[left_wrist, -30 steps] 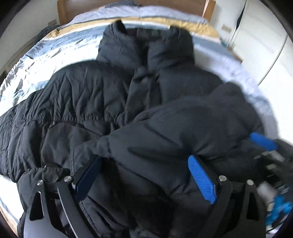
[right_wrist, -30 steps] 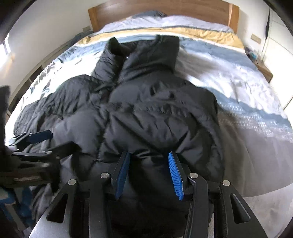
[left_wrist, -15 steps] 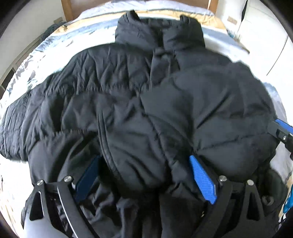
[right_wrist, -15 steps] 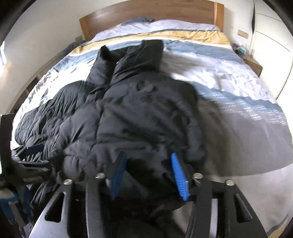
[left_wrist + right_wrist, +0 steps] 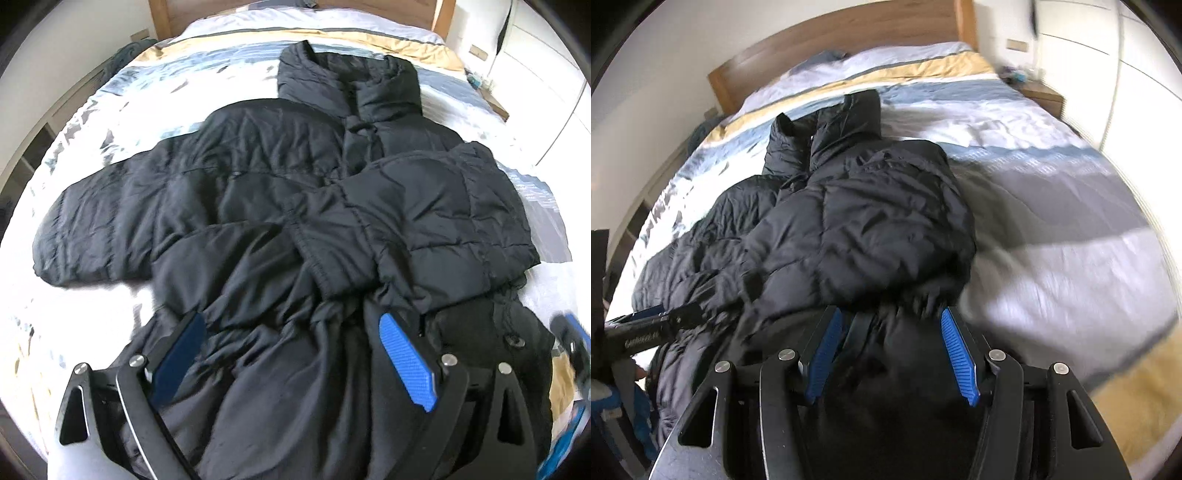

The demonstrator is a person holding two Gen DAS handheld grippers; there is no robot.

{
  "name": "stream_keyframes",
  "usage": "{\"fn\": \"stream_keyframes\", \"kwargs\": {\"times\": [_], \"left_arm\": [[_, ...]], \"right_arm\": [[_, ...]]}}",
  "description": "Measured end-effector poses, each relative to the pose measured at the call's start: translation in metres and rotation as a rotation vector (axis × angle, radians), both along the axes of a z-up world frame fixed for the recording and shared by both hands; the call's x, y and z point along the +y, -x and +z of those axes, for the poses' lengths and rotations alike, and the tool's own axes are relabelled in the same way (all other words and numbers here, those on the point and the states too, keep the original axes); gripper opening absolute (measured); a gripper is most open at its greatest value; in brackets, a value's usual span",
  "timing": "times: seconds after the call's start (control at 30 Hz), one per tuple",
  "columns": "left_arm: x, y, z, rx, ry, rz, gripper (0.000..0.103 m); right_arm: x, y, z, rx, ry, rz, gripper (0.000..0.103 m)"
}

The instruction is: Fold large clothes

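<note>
Both grippers, left gripper (image 5: 291,354) and right gripper (image 5: 886,347), are wide open, holding nothing, over the puffy black jacket (image 5: 295,206). Fold the other sleeve (image 5: 99,229) in flat too.

The jacket (image 5: 295,206) hem runs off the bottom edge in both views. The right gripper (image 5: 570,343) shows only as a blur.

The black puffer jacket (image 5: 258,206) lies on the striped bed (image 5: 110,103), 1 sleeve (image 5: 424,221) folded across its front.
</note>
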State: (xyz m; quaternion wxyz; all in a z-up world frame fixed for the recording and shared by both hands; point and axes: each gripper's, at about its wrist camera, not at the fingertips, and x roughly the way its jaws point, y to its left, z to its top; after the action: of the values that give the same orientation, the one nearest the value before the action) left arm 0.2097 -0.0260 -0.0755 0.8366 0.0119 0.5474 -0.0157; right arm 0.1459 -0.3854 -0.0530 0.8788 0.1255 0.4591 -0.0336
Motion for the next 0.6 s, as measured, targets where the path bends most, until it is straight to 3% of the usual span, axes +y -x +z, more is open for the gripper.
{"fn": "stream_keyframes", "kwargs": {"times": [0.3,0.6], "left_arm": [[0.029,0.014,0.01,0.016,0.006,0.024,0.096],[0.076,0.028,0.036,-0.004,0.03,0.053,0.096]], "right_arm": [[0.037,0.046,-0.004,0.003,0.012,-0.026,0.056],[0.064,0.044,0.017,-0.026,0.01,-0.04,0.056]]}}
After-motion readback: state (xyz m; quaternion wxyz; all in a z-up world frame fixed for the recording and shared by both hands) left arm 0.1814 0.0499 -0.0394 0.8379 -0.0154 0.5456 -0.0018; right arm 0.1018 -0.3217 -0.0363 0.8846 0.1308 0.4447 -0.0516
